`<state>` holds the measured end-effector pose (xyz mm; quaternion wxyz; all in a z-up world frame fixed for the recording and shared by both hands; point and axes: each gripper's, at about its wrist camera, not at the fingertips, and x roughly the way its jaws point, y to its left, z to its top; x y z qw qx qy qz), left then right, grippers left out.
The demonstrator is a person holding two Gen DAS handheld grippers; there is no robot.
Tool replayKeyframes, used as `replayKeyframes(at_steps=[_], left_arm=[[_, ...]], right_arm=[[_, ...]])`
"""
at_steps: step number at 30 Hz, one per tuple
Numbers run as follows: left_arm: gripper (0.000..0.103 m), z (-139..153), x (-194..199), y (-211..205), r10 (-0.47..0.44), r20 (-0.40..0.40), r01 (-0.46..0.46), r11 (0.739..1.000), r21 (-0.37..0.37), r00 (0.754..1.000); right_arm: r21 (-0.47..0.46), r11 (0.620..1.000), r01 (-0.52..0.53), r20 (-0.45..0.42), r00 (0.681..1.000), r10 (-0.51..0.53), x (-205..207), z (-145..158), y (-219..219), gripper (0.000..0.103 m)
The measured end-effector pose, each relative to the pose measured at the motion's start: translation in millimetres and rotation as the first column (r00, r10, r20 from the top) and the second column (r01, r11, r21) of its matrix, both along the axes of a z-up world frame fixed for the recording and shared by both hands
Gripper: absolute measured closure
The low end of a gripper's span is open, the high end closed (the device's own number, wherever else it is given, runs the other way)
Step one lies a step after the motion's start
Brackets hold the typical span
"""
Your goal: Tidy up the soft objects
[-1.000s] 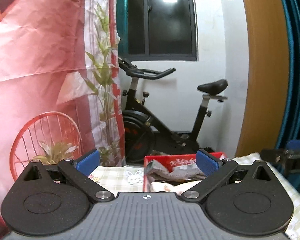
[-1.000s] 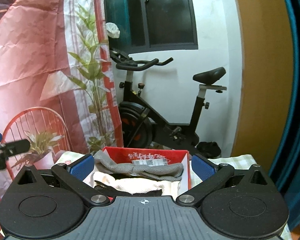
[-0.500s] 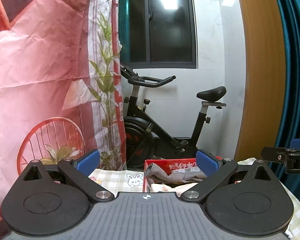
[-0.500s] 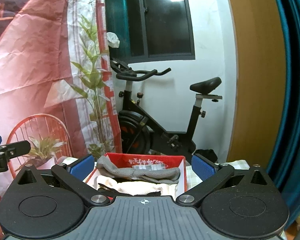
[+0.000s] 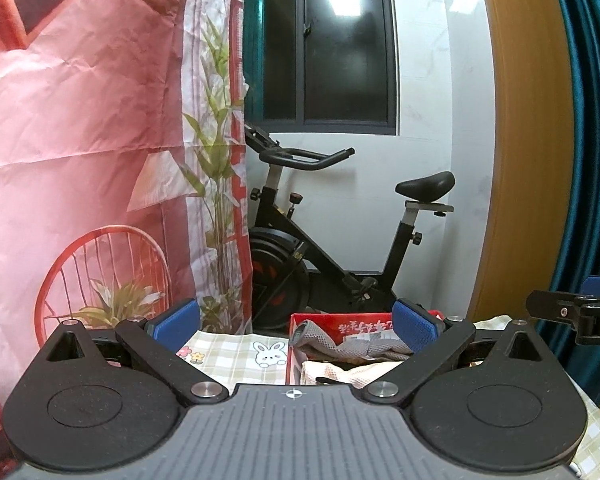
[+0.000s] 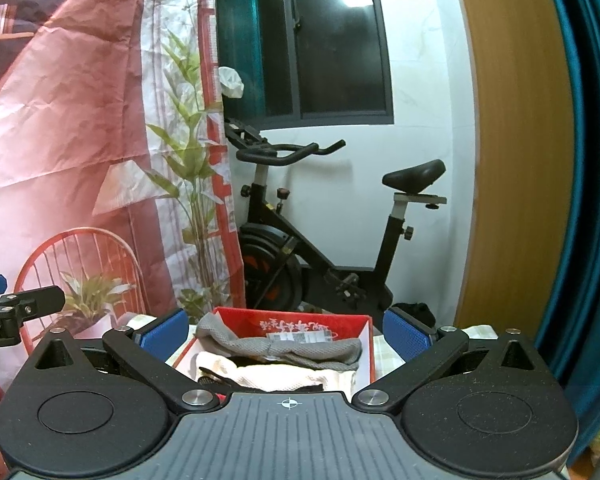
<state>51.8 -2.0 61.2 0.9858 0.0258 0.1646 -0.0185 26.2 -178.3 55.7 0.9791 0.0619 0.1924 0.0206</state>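
While both of your claws hang spread and empty above the counter (image 5: 236, 360), the cloths (image 6: 284, 372) already lie in the red box (image 6: 364, 344); this looks like a late step or a pause. Left claw (image 5: 296, 322) and right claw (image 6: 286, 330) must dip toward whatever remains loose, which I cannot see.

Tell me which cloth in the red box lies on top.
The grey mesh cloth, draped across the back of the red box. The cream cloth lies lower and nearer the camera, partly under it.
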Motion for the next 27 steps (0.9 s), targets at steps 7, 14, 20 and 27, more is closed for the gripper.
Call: replayKeyframes(at_steps=[7,14,20,27], left_arm=[[0.0,-1.8,-1.2,0.9,0.009,0.003,-0.009,1.0,-0.005,1.0],[0.0,-3.1,-3.0,2.4,0.023,0.008,-0.023,1.0,-0.004,1.0],[0.0,-3.0,-3.1,2.8,0.025,0.009,-0.025,1.0,-0.002,1.0],[0.0,-2.7,-3.0,5.6,0.026,0.012,-0.026,1.0,-0.009,1.0]], right_arm=[[-0.011,1.0,0.006,0.0,1.0,-0.006,-0.6,-0.9,1.7,0.0],[-0.015,1.0,0.009,-0.001,1.0,-0.009,-1.4,-1.3,2.0,0.0],[-0.019,1.0,0.011,-0.001,1.0,-0.011,-1.0,-2.1,1.1,0.0],[-0.031,0.999,0.012,0.002,1.0,-0.012,-1.4,-2.0,-0.6,0.0]])
